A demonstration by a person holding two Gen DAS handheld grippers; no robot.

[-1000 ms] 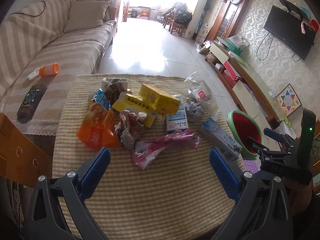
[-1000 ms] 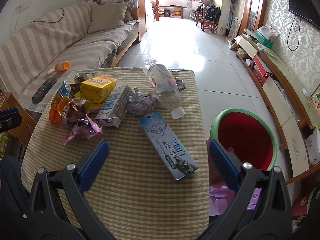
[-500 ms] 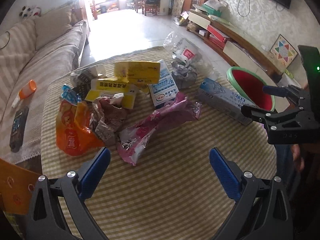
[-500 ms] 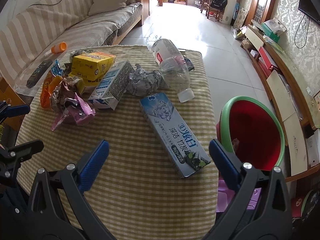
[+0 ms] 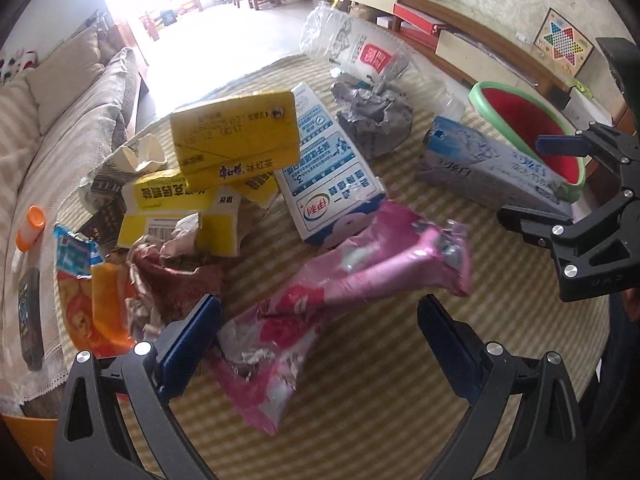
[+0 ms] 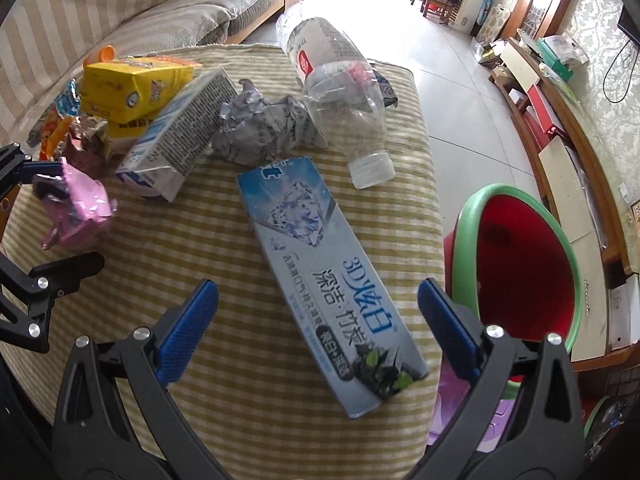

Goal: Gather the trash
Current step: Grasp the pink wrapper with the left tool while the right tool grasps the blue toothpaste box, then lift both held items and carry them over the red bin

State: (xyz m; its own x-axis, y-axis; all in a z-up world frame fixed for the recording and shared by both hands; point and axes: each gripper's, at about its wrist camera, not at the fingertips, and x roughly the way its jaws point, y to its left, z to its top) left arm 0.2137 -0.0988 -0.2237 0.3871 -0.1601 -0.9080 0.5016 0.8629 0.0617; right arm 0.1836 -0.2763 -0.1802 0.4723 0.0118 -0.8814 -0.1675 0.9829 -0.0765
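Trash: crumpled pink wrapper (image 5: 320, 312) lies between spread left gripper (image 5: 318, 340) fingers, possibly touching; right gripper (image 6: 318, 322) released.

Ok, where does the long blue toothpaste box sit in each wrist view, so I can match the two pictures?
Left wrist: the toothpaste box lies at right of centre, just in front of the bin.
Right wrist: the toothpaste box runs diagonally through the centre, between the open right tool's fingers.
Shared landmark: the red bin with the green rim, beside the box in both views.
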